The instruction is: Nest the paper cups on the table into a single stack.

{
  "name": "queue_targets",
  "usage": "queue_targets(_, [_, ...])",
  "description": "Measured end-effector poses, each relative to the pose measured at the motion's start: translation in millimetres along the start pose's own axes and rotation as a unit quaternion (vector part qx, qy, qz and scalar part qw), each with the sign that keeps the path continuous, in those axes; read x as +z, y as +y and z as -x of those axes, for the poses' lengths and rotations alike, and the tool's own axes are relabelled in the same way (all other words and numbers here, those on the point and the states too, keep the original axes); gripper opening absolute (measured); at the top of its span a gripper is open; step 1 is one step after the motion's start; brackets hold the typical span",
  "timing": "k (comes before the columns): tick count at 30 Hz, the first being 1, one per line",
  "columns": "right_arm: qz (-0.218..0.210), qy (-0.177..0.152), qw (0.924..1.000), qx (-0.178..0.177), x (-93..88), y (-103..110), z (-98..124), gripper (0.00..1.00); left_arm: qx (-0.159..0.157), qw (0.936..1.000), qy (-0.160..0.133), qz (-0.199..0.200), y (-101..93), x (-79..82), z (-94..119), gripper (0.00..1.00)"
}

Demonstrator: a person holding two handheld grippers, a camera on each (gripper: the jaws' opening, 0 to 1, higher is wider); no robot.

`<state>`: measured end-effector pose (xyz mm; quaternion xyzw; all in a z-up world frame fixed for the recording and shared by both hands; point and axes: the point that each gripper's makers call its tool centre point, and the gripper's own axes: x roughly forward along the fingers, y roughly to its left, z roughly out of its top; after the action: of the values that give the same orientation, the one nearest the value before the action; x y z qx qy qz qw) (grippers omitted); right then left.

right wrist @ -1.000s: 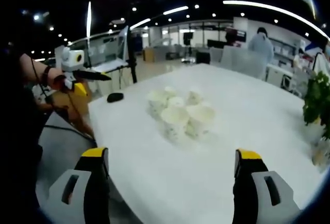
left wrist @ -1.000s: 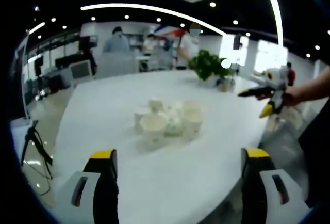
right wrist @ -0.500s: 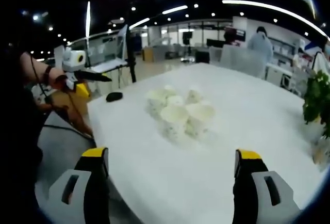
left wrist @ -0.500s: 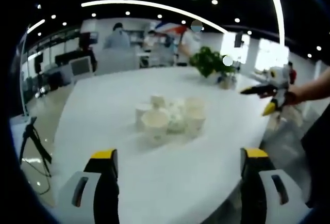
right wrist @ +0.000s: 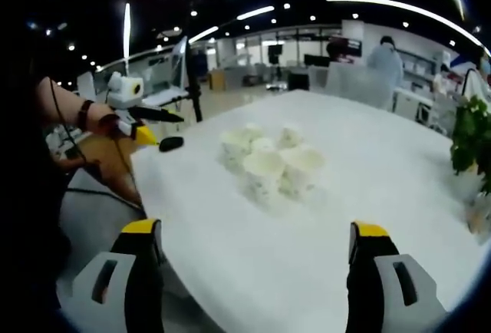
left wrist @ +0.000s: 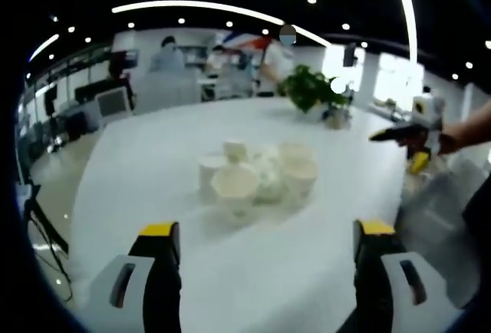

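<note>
Left gripper view: left tongs (left wrist: 261, 272) spread wide, holding nothing, short of the paper cups (left wrist: 257, 176) clustered upright mid-tabletop (left wrist: 153, 156); potted plant (left wrist: 311, 91) beyond. No legible writing.

Right gripper view: right tongs (right wrist: 257, 272) likewise gaping and empty, cups (right wrist: 272, 164) ahead, black mouse (right wrist: 170, 143) near the edge.

We see the paper cups (left wrist: 257, 176) clustered mid-table (left wrist: 153, 149), touching one another. A potted plant (left wrist: 311, 91) stands behind them near the far edge. In the right gripper view, a small dark object (right wrist: 171, 143) lies left of the cups (right wrist: 268, 164) near the table edge.
</note>
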<state>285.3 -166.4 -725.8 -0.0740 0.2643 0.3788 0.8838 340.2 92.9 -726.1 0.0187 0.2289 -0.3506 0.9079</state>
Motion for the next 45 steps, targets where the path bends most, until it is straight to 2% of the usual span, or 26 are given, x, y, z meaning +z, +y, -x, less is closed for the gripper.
queue_targets(6, [-0.004, 0.003, 0.9999, -0.010, -2.8, -1.5, 1.6, 1.00, -0.010, 0.9999, 0.002, -0.001, 7.7, -2.0, -18.7, 0.92])
queue_targets(10, [-0.010, 0.004, 0.9998, -0.017, -2.6, 0.0, 4.6, 1.00, -0.014, 0.9999, -0.007, -0.001, 16.6, -3.3, -31.4, 0.92])
queue_targets(13, [-0.014, 0.009, 0.9997, -0.018, -5.0, 0.7, 4.8, 1.00, -0.014, 0.9999, 0.003, 0.004, 22.3, -6.4, -36.9, 0.91])
queue_targets(18, [-0.024, 0.002, 0.9993, -0.029, -1.4, -0.5, 6.7, 1.00, -0.022, 0.9997, -0.007, 0.008, 21.0, -2.8, -43.4, 0.90])
queue_targets(20, [-0.023, 0.003, 0.9993, -0.031, -1.2, -0.4, 7.3, 1.00, -0.021, 0.9998, -0.004, -0.005, 20.9, -3.1, -47.0, 0.89])
queue_targets(24, [-0.021, 0.007, 0.9992, -0.033, -3.2, 1.1, 10.1, 1.00, -0.027, 0.9996, -0.002, 0.004, 20.1, -5.7, -53.4, 0.87])
queue_targets(32, [-0.028, 0.012, 0.9986, -0.044, -6.9, 0.1, 19.5, 1.00, -0.032, 0.9995, 0.005, -0.005, 20.5, -13.6, -65.3, 0.84])
queue_targets(36, [-0.035, 0.016, 0.9982, -0.045, -10.9, 1.9, 21.5, 1.00, -0.025, 0.9996, 0.003, -0.012, 26.3, -12.5, -72.6, 0.82])
queue_targets(39, [-0.037, 0.014, 0.9980, -0.050, -10.2, 3.5, 24.2, 1.00, -0.037, 0.9993, 0.003, -0.006, 25.7, -11.4, -77.9, 0.78])
queue_targets(45, [-0.038, 0.016, 0.9980, -0.048, -12.4, 8.4, 24.0, 1.00, -0.038, 0.9992, -0.005, -0.012, 29.5, -4.7, -85.9, 0.77])
